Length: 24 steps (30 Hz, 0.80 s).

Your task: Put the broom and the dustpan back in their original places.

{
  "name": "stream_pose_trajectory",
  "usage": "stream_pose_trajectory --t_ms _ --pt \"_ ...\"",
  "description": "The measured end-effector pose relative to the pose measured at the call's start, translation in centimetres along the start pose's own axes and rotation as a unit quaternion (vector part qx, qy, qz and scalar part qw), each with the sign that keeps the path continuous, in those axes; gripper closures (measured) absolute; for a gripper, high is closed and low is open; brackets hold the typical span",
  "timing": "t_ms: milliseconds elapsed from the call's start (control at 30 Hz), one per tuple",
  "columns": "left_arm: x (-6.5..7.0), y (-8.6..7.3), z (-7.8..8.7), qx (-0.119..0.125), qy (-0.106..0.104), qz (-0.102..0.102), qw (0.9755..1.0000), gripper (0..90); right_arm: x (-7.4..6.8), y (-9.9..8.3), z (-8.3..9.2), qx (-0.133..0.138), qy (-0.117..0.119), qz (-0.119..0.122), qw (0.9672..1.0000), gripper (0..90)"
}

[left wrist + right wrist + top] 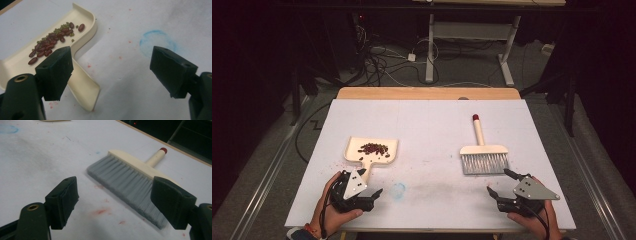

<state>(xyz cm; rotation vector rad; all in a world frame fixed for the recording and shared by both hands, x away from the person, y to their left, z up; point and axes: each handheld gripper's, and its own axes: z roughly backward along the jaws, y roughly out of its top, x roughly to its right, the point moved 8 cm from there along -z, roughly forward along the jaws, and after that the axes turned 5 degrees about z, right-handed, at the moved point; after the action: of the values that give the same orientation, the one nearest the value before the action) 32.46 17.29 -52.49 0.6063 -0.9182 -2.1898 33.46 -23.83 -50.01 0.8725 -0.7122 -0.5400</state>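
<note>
A cream plastic dustpan (82,37) lies flat on the left half of the surface (432,125), a shallow tray with a raised rounded rim and a short flat handle pointing toward the person. In it sits a loose heap of beans (53,41): glossy dark red oval ones mixed with small round green ones. The left tool (363,192) hovers just beside the handle's end, jaws spread wide and gripping nothing. On the right half lies a brush (130,177) with a cream head, a round stick capped in red, and a broad band of fine grey bristles fanned toward the person. The right tool (501,184) is just beside the bristles, jaws wide apart and empty. The surface is matt white, smudged grey, with red specks and a faint blue ring (156,41).
</note>
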Motion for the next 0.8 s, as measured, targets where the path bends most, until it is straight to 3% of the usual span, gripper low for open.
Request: stream_pose_trajectory --t_ms 800 --pt "-0.01 0.31 -0.16 0.002 0.001 0.001 1.0 18.7 0.2 0.04 -0.01 0.001 -0.002 -0.002 1.0 23.0"
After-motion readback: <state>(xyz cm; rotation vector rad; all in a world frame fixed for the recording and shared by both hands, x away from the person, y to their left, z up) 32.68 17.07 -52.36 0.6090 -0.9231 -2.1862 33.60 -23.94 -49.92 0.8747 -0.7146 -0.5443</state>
